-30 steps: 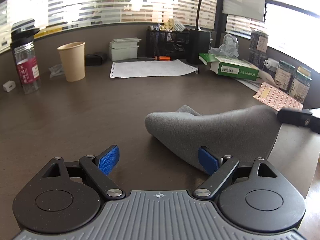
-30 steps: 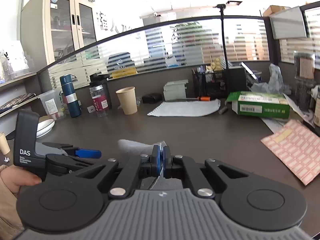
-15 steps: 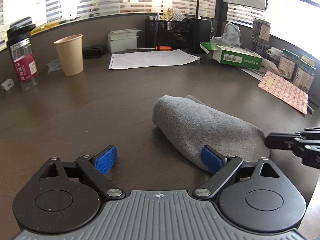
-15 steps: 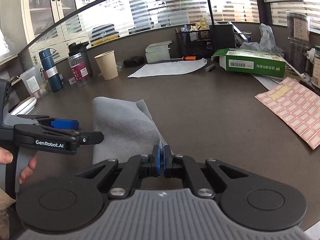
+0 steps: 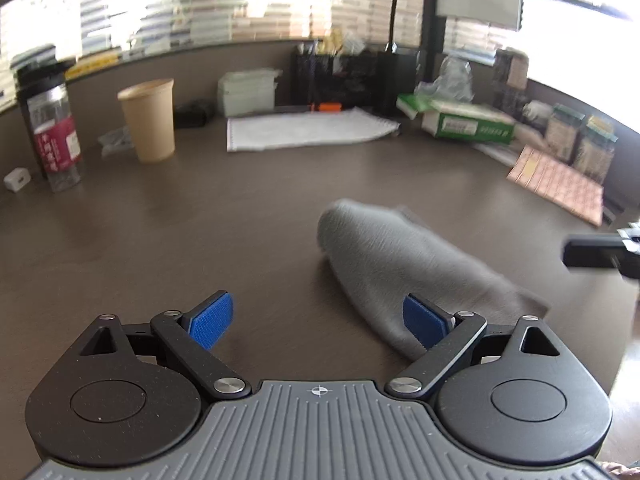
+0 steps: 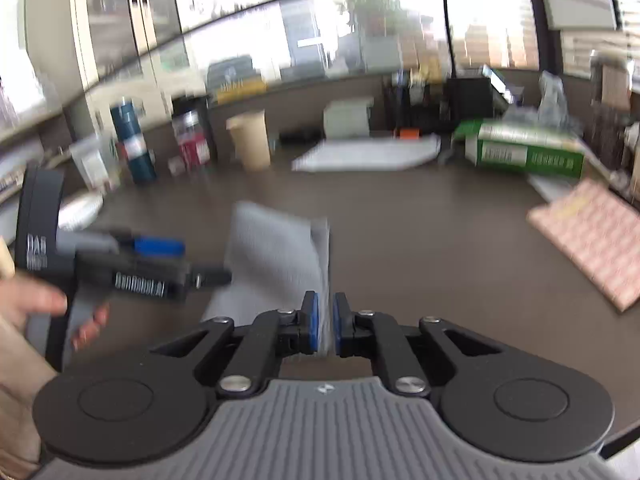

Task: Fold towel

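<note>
1. The towel (image 5: 404, 264) lay on the dark desk (image 5: 200, 232) as a grey bundle, doubled over on itself, near your edge of the desk and well clear of the paper cup (image 5: 149, 120) and the green box (image 5: 468, 124).
2. Your left gripper (image 5: 318, 320) had its jaws spread wide and held nothing; the right-hand blue pad sat against the near end of the towel, the other over bare desk.
3. Your right gripper (image 6: 325, 324) was letting go: its jaws were opening, a narrow gap showing, with a thin edge of towel between them and no longer pinched.
4. By my reading, one fold was down and being released.
5. What looked left: the bundle was rounded and uneven rather than flat, with a layer poking out at the far side, so squaring it up and perhaps another fold remained.
</note>
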A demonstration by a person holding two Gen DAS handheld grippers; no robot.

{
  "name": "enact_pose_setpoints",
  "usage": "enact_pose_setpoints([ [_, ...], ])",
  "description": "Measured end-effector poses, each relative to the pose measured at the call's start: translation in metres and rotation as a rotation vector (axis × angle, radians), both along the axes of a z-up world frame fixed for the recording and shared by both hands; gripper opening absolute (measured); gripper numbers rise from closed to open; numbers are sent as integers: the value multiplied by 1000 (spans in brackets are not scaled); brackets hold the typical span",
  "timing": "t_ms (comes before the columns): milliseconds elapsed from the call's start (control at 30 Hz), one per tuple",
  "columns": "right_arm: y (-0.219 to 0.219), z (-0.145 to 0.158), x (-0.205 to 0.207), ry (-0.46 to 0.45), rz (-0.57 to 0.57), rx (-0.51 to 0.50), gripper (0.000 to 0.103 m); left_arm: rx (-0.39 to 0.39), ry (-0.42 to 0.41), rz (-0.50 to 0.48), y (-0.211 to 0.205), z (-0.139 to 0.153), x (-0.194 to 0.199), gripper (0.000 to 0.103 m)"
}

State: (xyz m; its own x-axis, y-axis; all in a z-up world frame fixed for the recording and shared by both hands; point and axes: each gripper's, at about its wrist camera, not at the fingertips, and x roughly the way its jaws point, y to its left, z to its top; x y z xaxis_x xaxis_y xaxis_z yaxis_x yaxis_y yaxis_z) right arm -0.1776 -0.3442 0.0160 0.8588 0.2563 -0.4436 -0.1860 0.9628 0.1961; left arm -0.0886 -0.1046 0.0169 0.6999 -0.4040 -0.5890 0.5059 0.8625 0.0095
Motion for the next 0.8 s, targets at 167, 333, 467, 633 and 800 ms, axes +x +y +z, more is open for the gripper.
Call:
enact_pose_setpoints([
  [167,9,6,43,-38,39,-15,12,41,-47,82,-8,5,14,96],
  [333,27,-7,92,5,105,-13,12,117,-5,124,-15,-12,34,96],
  [467,34,-17,110,49,136,-29,12,111,4,113,-11,-13,35,96],
  [633,36,-22,119,65,156,-30,12,102,8,99,-9,-15,37,96],
  [800,39,-28,127,89,158,-57,14,89,10,88,-6,-16,38,96],
])
